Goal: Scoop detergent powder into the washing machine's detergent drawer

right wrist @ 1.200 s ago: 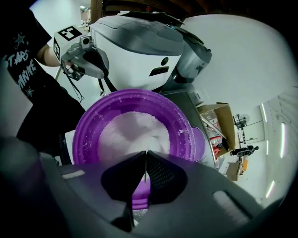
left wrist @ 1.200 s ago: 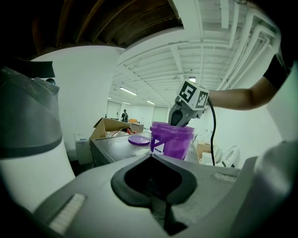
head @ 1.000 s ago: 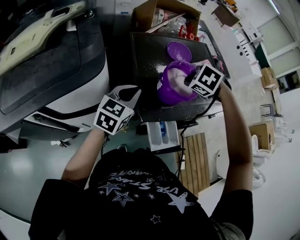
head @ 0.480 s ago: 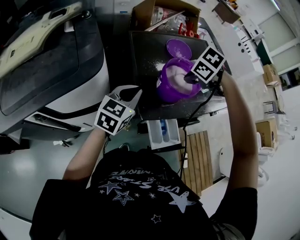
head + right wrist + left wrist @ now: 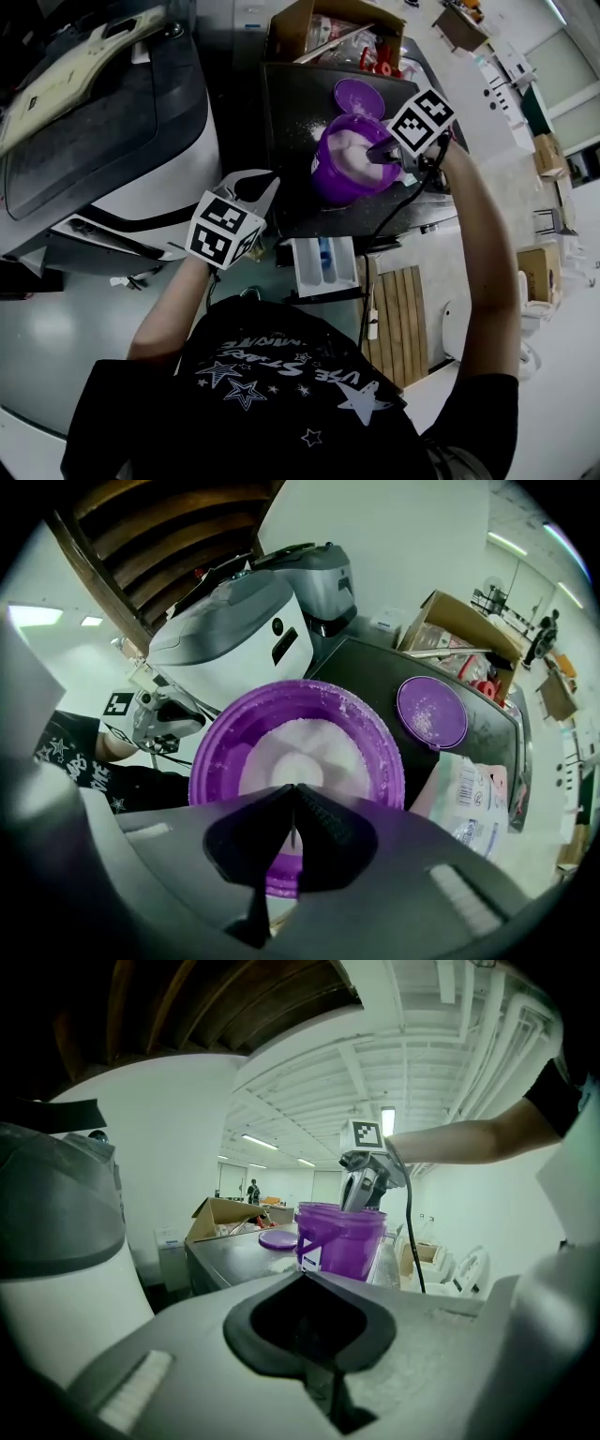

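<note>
A purple bucket (image 5: pixel 336 184) of white detergent powder (image 5: pixel 314 731) stands on the dark machine top (image 5: pixel 291 112). My right gripper (image 5: pixel 375 153) hangs over the bucket's right rim and is shut on a thin handle. A pale round scoop bowl (image 5: pixel 298 764) shows just past the jaw tips (image 5: pixel 293 789), above the powder. The left gripper view shows the right gripper (image 5: pixel 364 1177) above the bucket (image 5: pixel 342 1241). The white detergent drawer (image 5: pixel 323 265) is pulled out below the machine's front edge. My left gripper (image 5: pixel 267 181) is shut and empty, left of the bucket and above the drawer.
The bucket's purple lid (image 5: pixel 357 97) lies behind it on the top. A cardboard box (image 5: pixel 300 28) stands at the back, and a detergent bag (image 5: pixel 469 799) lies to the right. A grey-white machine (image 5: pixel 112 141) fills the left. Wooden slats (image 5: pixel 394 319) lie on the floor.
My right gripper has lifted out of the bucket and now hangs over its right rim. The left gripper has stayed still.
</note>
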